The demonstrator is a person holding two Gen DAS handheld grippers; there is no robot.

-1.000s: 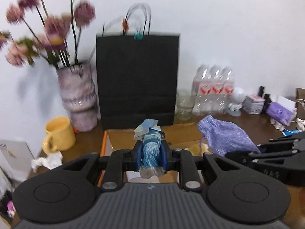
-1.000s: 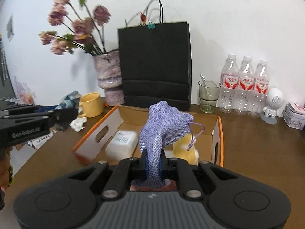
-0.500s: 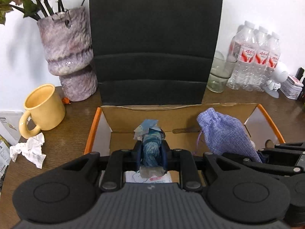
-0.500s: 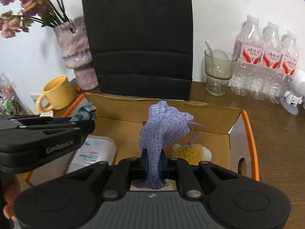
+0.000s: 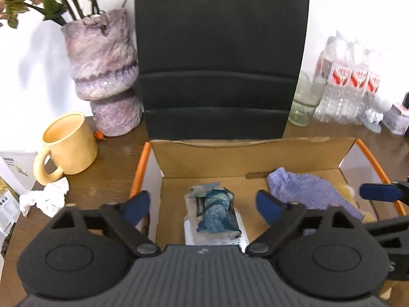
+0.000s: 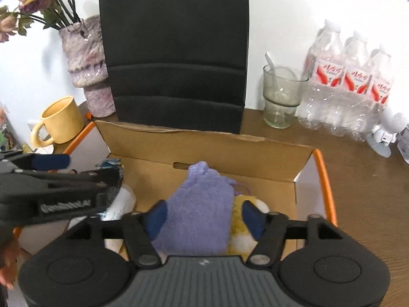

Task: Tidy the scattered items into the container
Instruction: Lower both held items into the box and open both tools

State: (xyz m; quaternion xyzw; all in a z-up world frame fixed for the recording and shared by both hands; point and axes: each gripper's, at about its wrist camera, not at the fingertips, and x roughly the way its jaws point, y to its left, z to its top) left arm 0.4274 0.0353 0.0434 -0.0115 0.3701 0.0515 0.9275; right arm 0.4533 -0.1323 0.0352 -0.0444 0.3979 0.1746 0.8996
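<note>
The open cardboard box (image 5: pixel 255 153) with orange edges stands on the wooden table; it also shows in the right wrist view (image 6: pixel 204 143). My left gripper (image 5: pixel 202 204) is open above the box, and a blue-patterned packet (image 5: pixel 214 209) lies below it on a white pack. My right gripper (image 6: pixel 204 217) is open over the box. A purple knitted pouch (image 6: pixel 202 212) lies between its fingers on a yellow item (image 6: pixel 240 220). The pouch also shows in the left wrist view (image 5: pixel 306 192).
A black paper bag (image 5: pixel 219 58) stands right behind the box. A purple vase (image 5: pixel 102 76), a yellow mug (image 5: pixel 66 148) and crumpled paper (image 5: pixel 48 199) are to the left. A glass (image 6: pixel 281 97), water bottles (image 6: pixel 350 87) and a small white figure (image 6: pixel 386 133) are to the right.
Both grippers have opened. The blue packet and the purple pouch have dropped from the fingers into the box. Both grippers have moved lower and closer over the box.
</note>
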